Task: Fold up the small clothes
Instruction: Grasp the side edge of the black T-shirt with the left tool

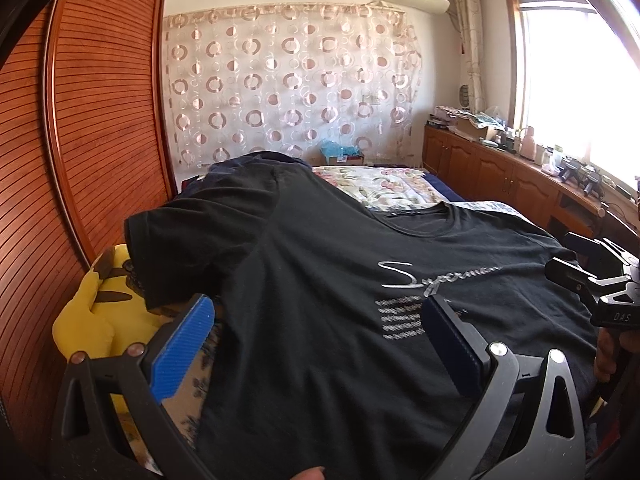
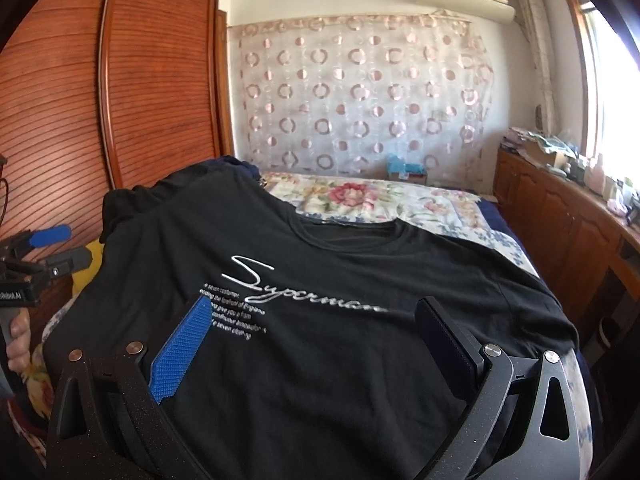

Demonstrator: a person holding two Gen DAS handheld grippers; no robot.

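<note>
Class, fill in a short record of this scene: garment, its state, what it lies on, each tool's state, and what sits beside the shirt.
garment: black T-shirt with white "Superman" script
state: spread flat, front up, not yet folded
surface: bed with a floral cover
left tool: open, above the shirt, holding nothing
right tool: open, above the shirt, holding nothing
beside shirt: yellow plush toy, partly under one sleeve
backdrop: wooden wardrobe, circle-patterned curtain

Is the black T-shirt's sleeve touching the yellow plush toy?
Touching. In the left wrist view, the black T-shirt's sleeve drapes right over the top of the yellow plush toy, with no gap between them.
</note>
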